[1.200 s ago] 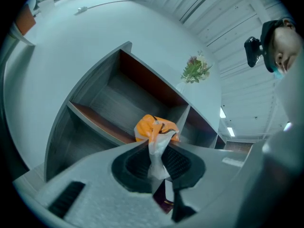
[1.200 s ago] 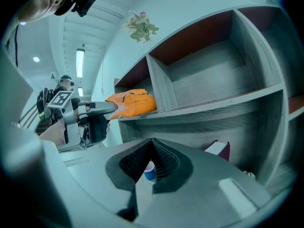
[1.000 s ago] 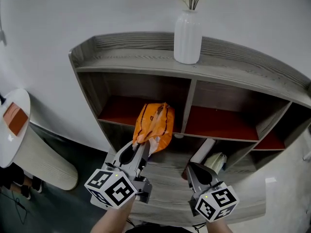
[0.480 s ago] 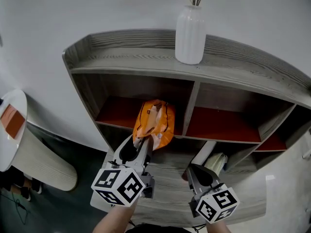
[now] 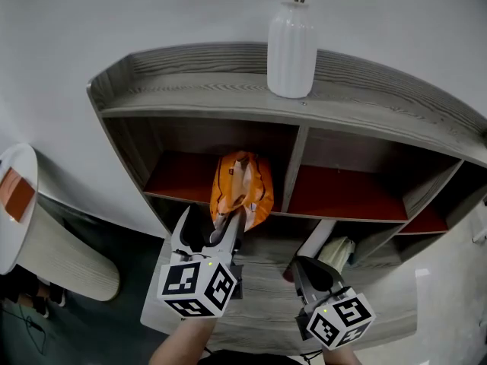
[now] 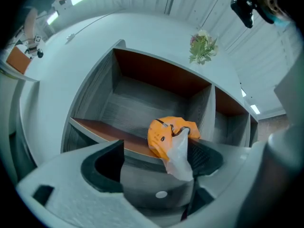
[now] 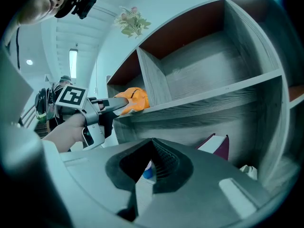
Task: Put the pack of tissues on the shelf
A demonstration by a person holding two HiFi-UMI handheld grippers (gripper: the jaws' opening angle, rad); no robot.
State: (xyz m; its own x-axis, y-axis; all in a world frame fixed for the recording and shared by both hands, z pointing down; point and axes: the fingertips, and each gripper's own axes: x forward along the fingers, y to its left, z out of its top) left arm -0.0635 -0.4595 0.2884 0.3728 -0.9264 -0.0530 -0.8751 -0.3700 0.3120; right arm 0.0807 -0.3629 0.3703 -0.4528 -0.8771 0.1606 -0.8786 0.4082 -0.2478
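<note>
tissue pack (image 6: 166,134) shelved, between fingers (image 6: 107,161) just opened

White wall (image 5: 114,14), dark floor (image 5: 106,223), round side table (image 5: 11,238)

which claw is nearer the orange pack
Left. The left claw is right at the pack, its jaws have just been opening round its flap; the right claw hangs lower, off to the right.

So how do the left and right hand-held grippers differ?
On the left hand-held gripper the jaws stand wide apart, having just been opening, with the tail of the tissue pack loose between them; on the right hand-held gripper they are together. The left is at the shelf board holding the pack; the right sits lower. Both face the shelf unit.
</note>
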